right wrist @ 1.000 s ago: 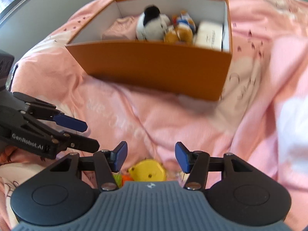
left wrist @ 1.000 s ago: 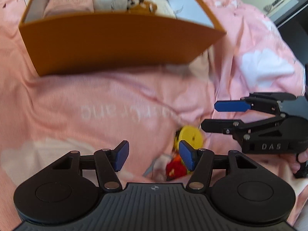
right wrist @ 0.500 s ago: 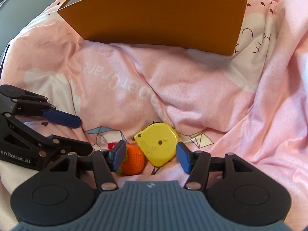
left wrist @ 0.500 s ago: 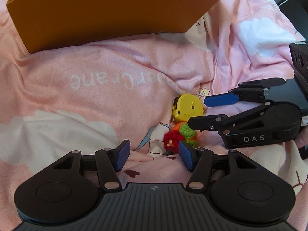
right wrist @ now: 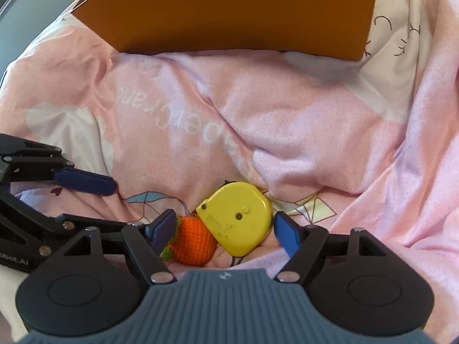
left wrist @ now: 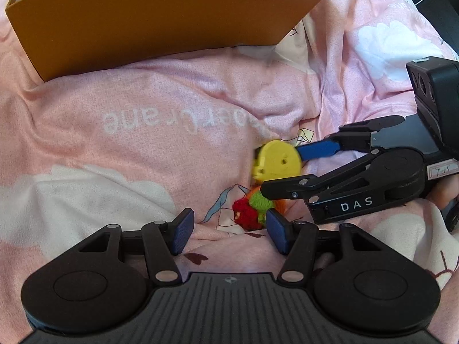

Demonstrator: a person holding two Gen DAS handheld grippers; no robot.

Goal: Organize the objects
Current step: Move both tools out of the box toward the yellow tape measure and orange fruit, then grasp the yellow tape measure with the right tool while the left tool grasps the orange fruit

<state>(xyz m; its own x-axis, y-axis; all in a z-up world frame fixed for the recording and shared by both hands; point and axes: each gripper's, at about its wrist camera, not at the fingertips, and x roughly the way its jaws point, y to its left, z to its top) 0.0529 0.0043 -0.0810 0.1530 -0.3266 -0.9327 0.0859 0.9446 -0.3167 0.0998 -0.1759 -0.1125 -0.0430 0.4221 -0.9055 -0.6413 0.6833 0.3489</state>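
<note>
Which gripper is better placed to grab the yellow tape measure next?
Right. The right gripper has the yellow tape measure between its opening jaws, not yet pressed. The left gripper sits off to the side by the crochet toy.

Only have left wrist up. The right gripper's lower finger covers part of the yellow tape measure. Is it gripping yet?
Observer: No. In the right wrist view the right gripper is opening its jaws. The tape measure lies between them, with a clear gap to the right pad.
Operator: Just the tape in there?
Observer: No. The orange crochet toy is between them too, pressed against the tape measure's left side, next to the left pad.
Operator: Is my gripper in the way?
Observer: Close. On the left gripper, the lower finger runs behind the right gripper's left finger. I can't tell if they touch.
</note>
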